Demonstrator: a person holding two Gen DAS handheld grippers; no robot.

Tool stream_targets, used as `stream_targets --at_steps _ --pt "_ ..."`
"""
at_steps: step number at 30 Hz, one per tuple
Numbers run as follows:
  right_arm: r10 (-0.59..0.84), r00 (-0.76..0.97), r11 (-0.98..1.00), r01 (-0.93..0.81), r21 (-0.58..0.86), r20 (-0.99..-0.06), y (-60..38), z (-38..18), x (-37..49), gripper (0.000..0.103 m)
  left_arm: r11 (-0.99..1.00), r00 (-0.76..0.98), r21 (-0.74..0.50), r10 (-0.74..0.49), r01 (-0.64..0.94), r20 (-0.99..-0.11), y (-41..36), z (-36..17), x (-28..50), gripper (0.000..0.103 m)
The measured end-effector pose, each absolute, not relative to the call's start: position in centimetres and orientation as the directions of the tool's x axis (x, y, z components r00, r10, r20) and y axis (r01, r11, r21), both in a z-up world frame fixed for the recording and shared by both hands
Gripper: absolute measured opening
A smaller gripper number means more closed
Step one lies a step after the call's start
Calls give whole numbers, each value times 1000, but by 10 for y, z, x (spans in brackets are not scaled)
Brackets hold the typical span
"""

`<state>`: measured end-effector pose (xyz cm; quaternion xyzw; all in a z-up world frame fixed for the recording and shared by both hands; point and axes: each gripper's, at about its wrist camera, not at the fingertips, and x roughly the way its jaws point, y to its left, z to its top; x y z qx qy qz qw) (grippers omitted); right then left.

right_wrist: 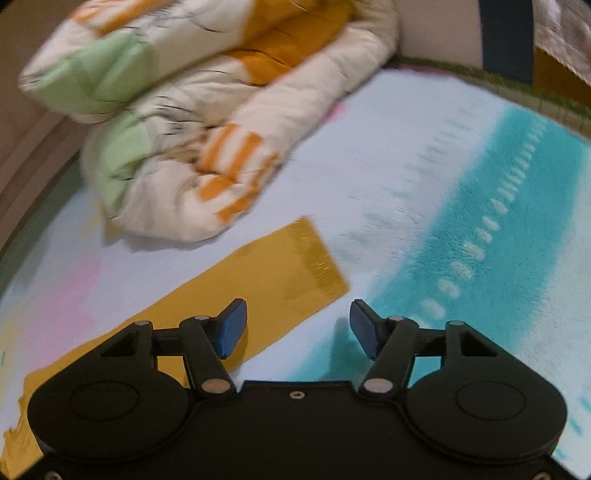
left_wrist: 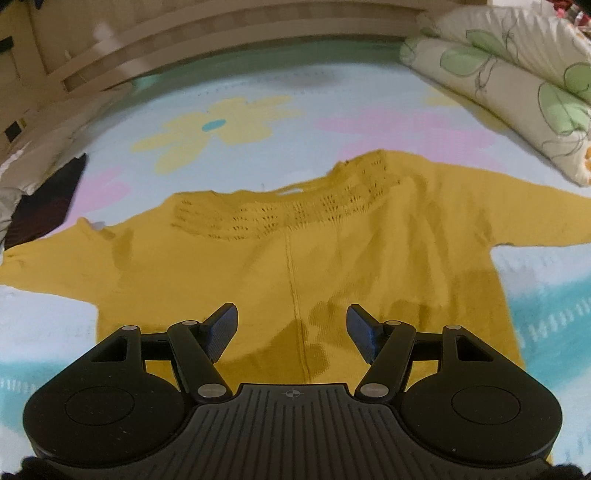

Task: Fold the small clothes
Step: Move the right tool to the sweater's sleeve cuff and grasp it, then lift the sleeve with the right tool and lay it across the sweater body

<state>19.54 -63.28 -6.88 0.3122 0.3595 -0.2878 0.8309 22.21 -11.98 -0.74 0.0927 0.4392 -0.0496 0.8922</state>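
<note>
A mustard-yellow knit sweater [left_wrist: 288, 251] lies flat on the bed, neck away from me, both sleeves spread out to the sides. My left gripper [left_wrist: 291, 328] is open and empty, hovering over the sweater's lower hem near its centre seam. In the right wrist view one sleeve [right_wrist: 258, 284] of the sweater runs diagonally, its ribbed cuff [right_wrist: 317, 254] pointing up and right. My right gripper [right_wrist: 297, 328] is open and empty just above the lower edge of that sleeve, a little short of the cuff.
The bed cover [left_wrist: 240, 122] is pale blue with yellow and pink flowers and teal bands [right_wrist: 498, 221]. A rolled floral quilt [left_wrist: 517, 81] lies at the far right; it also shows in the right wrist view [right_wrist: 192, 110]. A dark cloth [left_wrist: 48, 206] lies at the left. A wooden headboard [left_wrist: 221, 33] runs behind.
</note>
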Motion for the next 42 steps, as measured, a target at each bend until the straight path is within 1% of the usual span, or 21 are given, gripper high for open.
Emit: stream_targets --at_steps 2,5,7,8,9,10,15,20,26,30,33,36,42 --pt "-242 579 620 710 334 -779 -639 -81 198 66 977 602 125 -3 170 -798 -118 -12 225 64" --pt "-240 645 623 675 395 -725 -643 -88 200 66 977 595 130 5 167 -804 -115 -17 230 64" --pt "-219 668 632 653 419 -711 -646 -92 205 56 977 595 140 16 163 -804 -113 -18 234 64" --pt "-224 660 636 656 406 -717 -645 -93 209 41 977 595 143 20 160 -804 -110 -18 235 64" --pt "-235 649 644 662 384 -724 -644 -92 213 20 977 595 146 24 157 -803 -109 -18 237 64" --pt "-240 640 650 664 370 -730 -642 -91 216 17 977 596 147 28 153 -802 -106 -17 238 64" --pt "-219 677 707 606 364 -702 -621 -67 227 17 983 598 137 35 125 -801 -90 -9 247 64" --pt "-127 760 815 447 370 -638 -569 -19 253 17 987 614 127 42 96 -788 -67 6 253 64" --pt "71 826 880 212 425 -560 -469 30 292 17 987 642 148 74 62 -764 -29 22 261 64" --pt "231 823 875 57 481 -518 -385 49 318 17 997 622 79 73 -18 -780 8 23 271 64" --pt "334 793 868 -47 494 -510 -316 55 337 17 997 606 56 82 -62 -791 32 21 279 64" --pt "420 747 851 -128 509 -515 -251 48 359 17 993 612 59 108 -99 -783 51 23 282 64" --pt "513 663 819 -189 542 -545 -143 7 383 17 987 609 54 138 -153 -781 81 22 287 64"
